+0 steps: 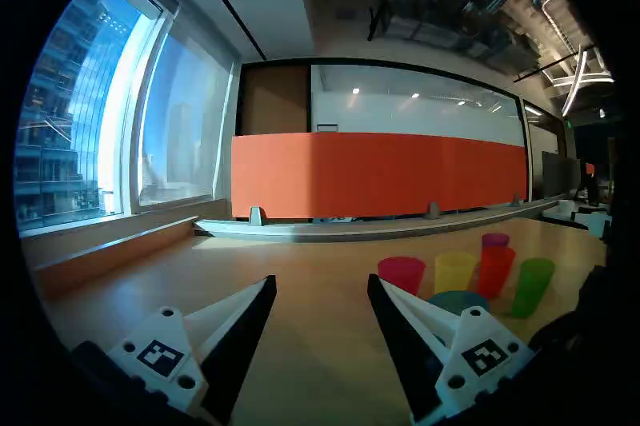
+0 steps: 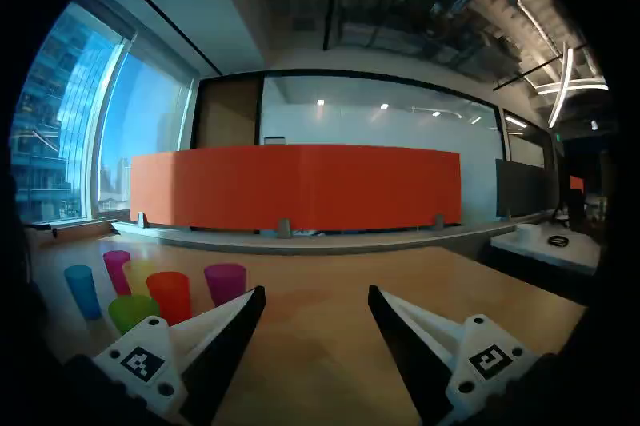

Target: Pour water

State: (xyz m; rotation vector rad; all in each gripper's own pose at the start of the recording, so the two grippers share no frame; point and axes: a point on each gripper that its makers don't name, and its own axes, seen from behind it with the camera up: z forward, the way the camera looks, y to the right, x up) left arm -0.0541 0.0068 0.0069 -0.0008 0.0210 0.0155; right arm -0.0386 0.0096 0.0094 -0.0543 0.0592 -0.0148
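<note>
Left tongs right up close, fingers spread wide with nothing between them, low over the wooden surface. The right tongs are just the same, agape and empty. Coloured cups stand bunched together, near and to the right in the left gripper view, near and to the left in the right gripper view, with a pink cup at the bunch's left edge. Which one holds water, I can't tell. The danger: they're packed so tightly that a finger going for one could clip its neighbour and tip it. They look like light plastic, so easy to topple or over-squeeze.
</note>
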